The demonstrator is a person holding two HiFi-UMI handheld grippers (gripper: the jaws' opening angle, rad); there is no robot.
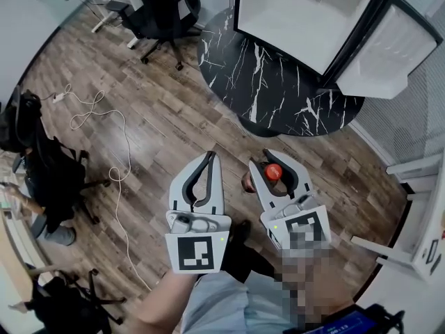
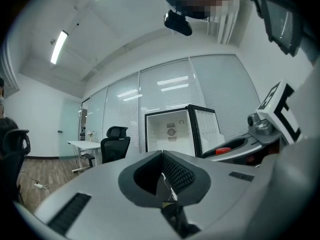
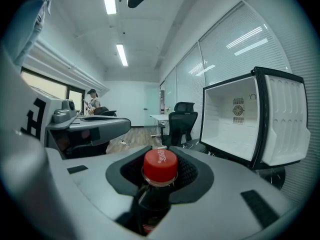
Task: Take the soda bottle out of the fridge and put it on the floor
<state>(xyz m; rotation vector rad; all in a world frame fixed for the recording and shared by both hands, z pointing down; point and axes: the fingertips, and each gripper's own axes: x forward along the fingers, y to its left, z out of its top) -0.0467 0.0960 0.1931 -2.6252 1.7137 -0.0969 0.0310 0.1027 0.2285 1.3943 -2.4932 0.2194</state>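
The soda bottle [image 1: 273, 170] is a dark bottle with a red cap [image 3: 160, 165]. It hangs by its neck in my right gripper [image 1: 271, 161], which is shut on it above the wooden floor [image 1: 153, 131]. In the right gripper view the cap stands upright between the dark pads [image 3: 192, 176]. My left gripper [image 1: 211, 156] is level beside it on the left, its jaws shut with nothing between them; in the left gripper view the left gripper's tips [image 2: 162, 155] meet. The small fridge [image 1: 306, 19] stands open and white inside, beyond both grippers.
The fridge sits on a round black marble table [image 1: 257, 75], its door [image 1: 393, 47] swung out to the right. A black office chair [image 1: 163, 9] stands at a desk at the back. A white cable [image 1: 115, 152] trails over the floor at left, near another chair [image 1: 55, 179].
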